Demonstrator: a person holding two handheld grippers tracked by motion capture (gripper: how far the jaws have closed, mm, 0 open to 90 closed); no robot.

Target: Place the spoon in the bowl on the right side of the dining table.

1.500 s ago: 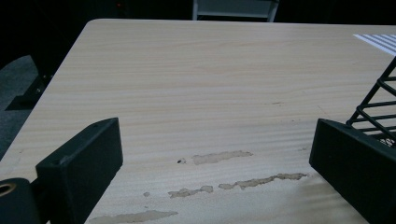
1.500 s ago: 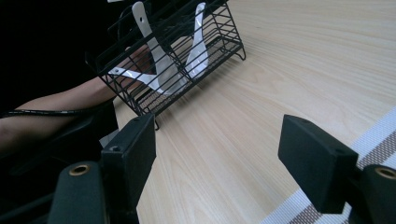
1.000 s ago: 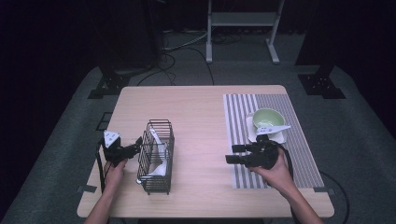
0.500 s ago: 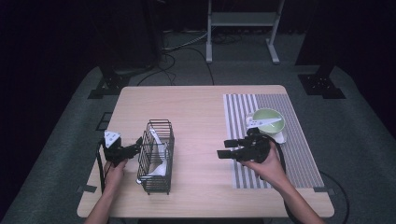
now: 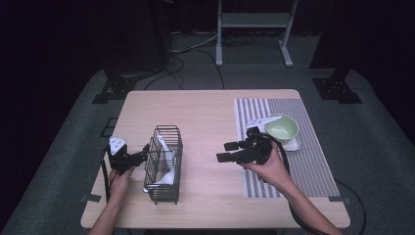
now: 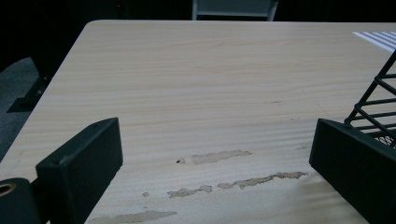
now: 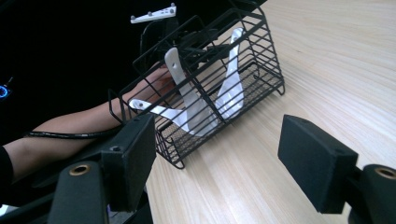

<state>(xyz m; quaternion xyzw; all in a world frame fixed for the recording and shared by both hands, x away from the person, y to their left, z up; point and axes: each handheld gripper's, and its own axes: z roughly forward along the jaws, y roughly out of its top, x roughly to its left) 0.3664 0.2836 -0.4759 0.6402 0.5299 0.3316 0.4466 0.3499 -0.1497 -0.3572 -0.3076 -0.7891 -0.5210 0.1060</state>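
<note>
Sitting on a pale wooden table (image 5: 205, 117), a black wire basket (image 5: 164, 164) is holding white spoons (image 7: 205, 100), their handles leaning up against its wires. The basket is standing toward the person's left side of the tabletop. The left gripper (image 5: 142, 152) is lying low at the basket's left side, its tips pointing at the wire wall. In the left gripper view its two black jaws are standing wide apart with nothing between them, bare wood with a few worn patches (image 6: 219, 179) showing in the gap, and a corner of the basket just beyond the right-hand jaw.

The right gripper (image 5: 226, 152) is hovering over the bare wood between the basket and a striped mat (image 5: 303, 161), pointing toward the basket. Its jaws are also spread wide and gripping nothing; the right gripper view is looking between them at the basket, with the person's left forearm (image 7: 70, 123) behind the wires.

A green bowl (image 5: 281, 128) is resting on a white plate (image 5: 291, 144) on the striped mat, near the right hand (image 5: 266, 169).
</note>
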